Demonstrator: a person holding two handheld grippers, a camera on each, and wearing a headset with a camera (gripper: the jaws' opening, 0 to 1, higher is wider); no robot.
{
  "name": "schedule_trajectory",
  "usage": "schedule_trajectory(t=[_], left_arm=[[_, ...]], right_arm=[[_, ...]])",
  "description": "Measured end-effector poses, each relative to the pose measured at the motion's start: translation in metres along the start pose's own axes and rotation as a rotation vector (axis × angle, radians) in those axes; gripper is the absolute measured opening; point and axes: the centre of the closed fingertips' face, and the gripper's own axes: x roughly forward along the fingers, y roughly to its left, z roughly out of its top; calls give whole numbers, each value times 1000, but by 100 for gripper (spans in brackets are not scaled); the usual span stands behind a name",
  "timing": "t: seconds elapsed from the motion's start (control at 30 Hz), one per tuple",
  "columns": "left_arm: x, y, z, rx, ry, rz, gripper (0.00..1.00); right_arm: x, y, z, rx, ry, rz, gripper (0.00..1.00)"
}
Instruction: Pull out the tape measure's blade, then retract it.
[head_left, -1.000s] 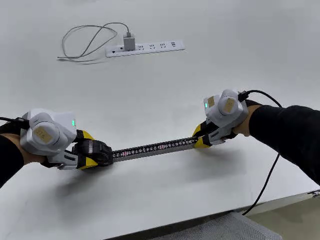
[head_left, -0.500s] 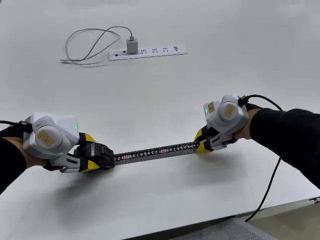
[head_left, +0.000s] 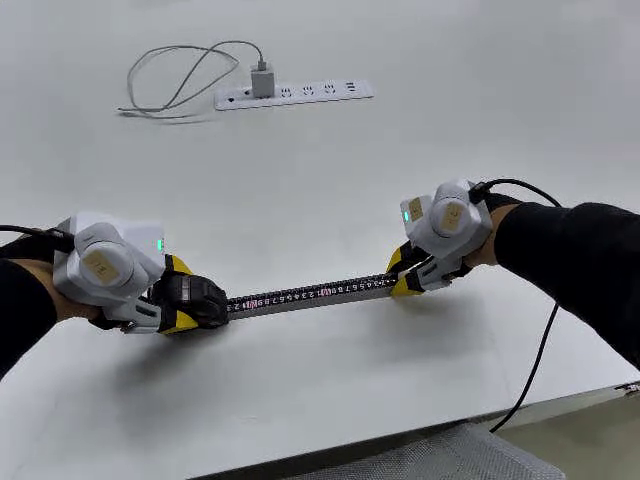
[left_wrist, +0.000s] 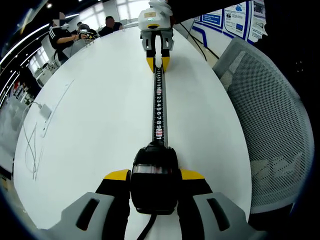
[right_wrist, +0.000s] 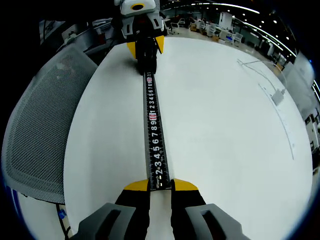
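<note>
Little moves; blade (head_left: 310, 294) stays out.
Jaws of left gripper (head_left: 178, 296) clamp the case (head_left: 205, 301); right gripper (head_left: 400, 276) pinches the tip, keeping it taut.

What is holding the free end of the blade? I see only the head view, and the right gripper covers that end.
Observer: The right gripper has its jaws shut on the tip of the blade. The lowest numbers lie just ahead of them.
Operator: Is the case seated well on the left?
Observer: Yes. The case sits squarely between the jaws of the left gripper, and the blade leaves its front in a straight line.
Operator: Is anyone near the bench?
Observer: Yes, people are beyond the far end of the table.
</note>
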Motion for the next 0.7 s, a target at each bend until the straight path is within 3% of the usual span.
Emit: schedule_trajectory(t=[0.2,0.37,0.5,0.7], left_arm=[[1,0,-1,-17,-5,-7,32],[1,1,-2,-29,0,-11,32],[1,1,-3,-41,13,-7,33],[1,0,-3,-34,21,-10,33]], right_arm=[[0,-1,-1,8,-4,5,12],[0,0,0,-18,23,8,12],[0,1,0,1,8,5,13],[2,4,1,-29,31,1,15]])
